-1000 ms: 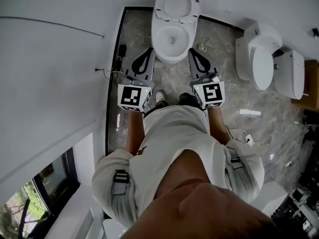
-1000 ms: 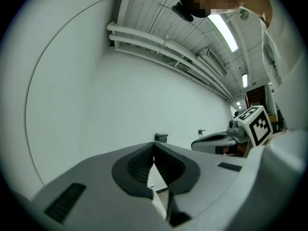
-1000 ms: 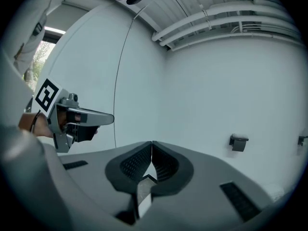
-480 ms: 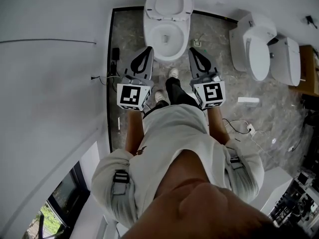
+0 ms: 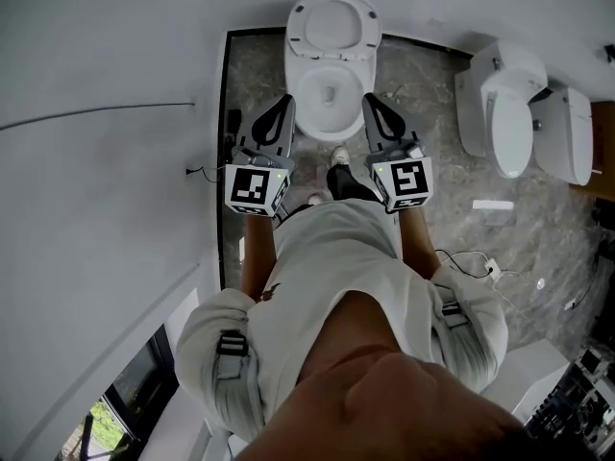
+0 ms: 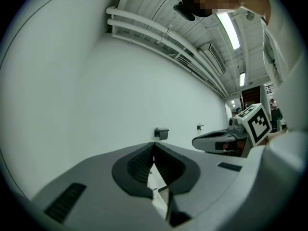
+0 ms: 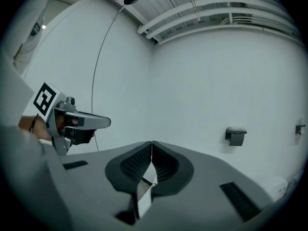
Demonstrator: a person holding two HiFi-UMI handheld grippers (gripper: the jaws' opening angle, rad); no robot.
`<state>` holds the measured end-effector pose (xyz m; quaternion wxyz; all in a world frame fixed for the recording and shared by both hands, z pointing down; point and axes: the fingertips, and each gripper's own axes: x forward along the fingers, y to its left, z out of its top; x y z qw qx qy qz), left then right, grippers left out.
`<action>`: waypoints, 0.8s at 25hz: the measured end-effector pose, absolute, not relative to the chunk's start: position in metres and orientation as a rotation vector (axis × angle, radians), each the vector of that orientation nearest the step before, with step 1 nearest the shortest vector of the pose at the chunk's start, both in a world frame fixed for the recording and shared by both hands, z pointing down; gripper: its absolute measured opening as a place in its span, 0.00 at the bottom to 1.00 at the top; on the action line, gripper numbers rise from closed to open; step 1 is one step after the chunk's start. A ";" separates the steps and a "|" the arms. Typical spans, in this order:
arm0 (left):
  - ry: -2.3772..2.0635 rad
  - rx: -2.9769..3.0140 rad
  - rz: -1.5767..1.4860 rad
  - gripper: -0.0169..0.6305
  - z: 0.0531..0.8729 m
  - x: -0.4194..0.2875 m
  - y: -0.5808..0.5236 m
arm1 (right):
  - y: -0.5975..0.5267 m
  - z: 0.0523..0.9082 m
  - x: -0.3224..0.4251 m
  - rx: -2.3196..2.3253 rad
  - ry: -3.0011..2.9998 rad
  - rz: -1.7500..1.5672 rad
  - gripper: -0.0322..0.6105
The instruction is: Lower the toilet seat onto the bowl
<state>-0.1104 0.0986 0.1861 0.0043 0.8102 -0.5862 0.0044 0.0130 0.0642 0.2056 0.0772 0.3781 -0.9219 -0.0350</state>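
The white toilet stands at the top centre of the head view, its bowl (image 5: 329, 96) open and its seat (image 5: 333, 24) raised upright against the back. My left gripper (image 5: 285, 99) hovers by the bowl's left side, shut and with nothing in it. My right gripper (image 5: 370, 99) hovers by the bowl's right side, also shut and bare. Neither touches the toilet. In the left gripper view the jaws (image 6: 154, 144) meet against a white wall, with the right gripper (image 6: 217, 140) beside them. The right gripper view shows its jaws (image 7: 152, 142) together and the left gripper (image 7: 79, 122).
Two more white toilets (image 5: 508, 115) (image 5: 569, 134) stand at the right. A white wall (image 5: 106, 113) runs close along the left. A cable and plug (image 5: 480, 265) lie on the marble floor at the right. A small wall fitting (image 7: 235, 135) shows ahead. My shoe (image 5: 338, 156) is before the bowl.
The view has swayed as the person steps toward the toilet, one foot coming forward. Both grippers stay shut in the same pose at either side of the bowl.
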 end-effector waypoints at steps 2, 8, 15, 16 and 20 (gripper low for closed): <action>-1.842 2.536 0.035 0.06 0.184 -0.109 0.079 | 0.043 0.206 0.016 1.137 -2.765 -0.088 0.08; -1.842 2.516 0.107 0.06 0.188 -0.103 0.021 | -0.025 0.213 0.028 1.157 -2.752 -0.023 0.08; -1.841 2.472 0.199 0.06 0.205 -0.097 -0.038 | -0.084 0.231 0.047 1.157 -2.722 0.069 0.08; -1.837 2.467 0.212 0.06 0.207 -0.096 -0.048 | -0.093 0.234 0.049 1.155 -2.712 0.081 0.08; -1.806 2.447 0.257 0.06 0.220 -0.101 -0.075 | -0.116 0.247 0.047 1.149 -2.685 0.130 0.08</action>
